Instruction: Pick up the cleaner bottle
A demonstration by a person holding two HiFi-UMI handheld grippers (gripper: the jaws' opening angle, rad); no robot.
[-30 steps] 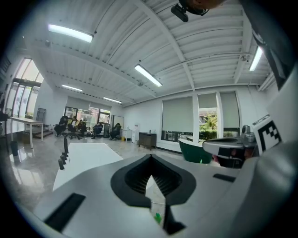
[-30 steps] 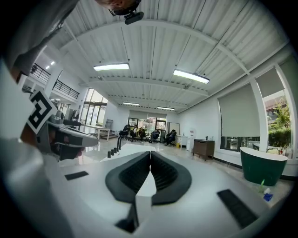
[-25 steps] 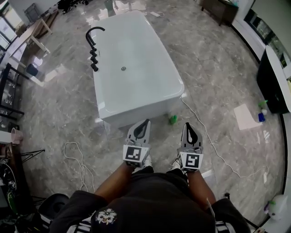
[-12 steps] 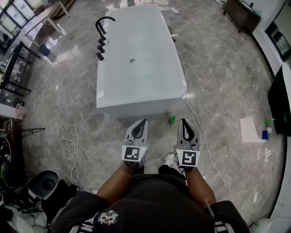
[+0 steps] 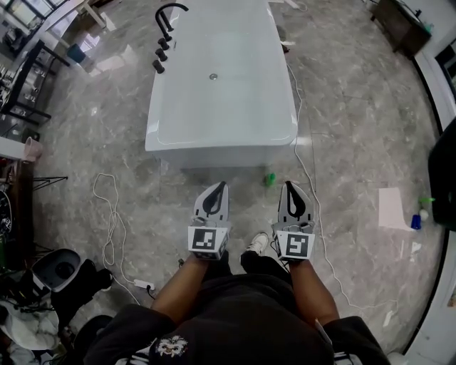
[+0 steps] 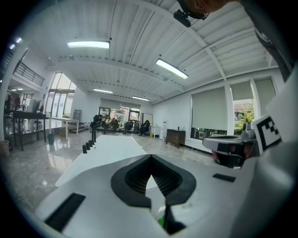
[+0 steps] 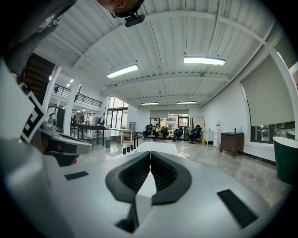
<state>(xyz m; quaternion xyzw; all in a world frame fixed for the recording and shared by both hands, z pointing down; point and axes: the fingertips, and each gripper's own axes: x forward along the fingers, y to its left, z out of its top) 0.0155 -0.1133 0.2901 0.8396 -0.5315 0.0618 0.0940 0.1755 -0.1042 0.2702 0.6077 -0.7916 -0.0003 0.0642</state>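
The person has turned to face the white bathtub (image 5: pixel 214 158) during the last second. Its near end now lies square across in front of them and no longer at a slant. The left gripper (image 5: pixel 219 191) and the right gripper (image 5: pixel 291 191) have stayed side by side before the body, pointing at the floor in front of the tub. Both are clenched on nothing: in each gripper view the jaws meet at their tips, with only the room behind them.

The small green thing on the floor, which I take for the cleaner bottle (image 5: pixel 269 180), stands just beside the foot of the tub. It is ahead of the grippers and between them, a little nearer to the right one. So the person seems well lined up, but no grasp is begun. I judge that one pair of jaws must first open and go down much lower.

A white cable (image 5: pixel 305 170) runs over the marble floor just right of the bottle and could catch a gripper. The tub wall close behind leaves little room on that side. Far to the right, by a dark cabinet (image 5: pixel 445 178), stand small blue and green things (image 5: pixel 416 222), perhaps bottles too, well apart. A black faucet (image 5: pixel 169 13) is at the far end.
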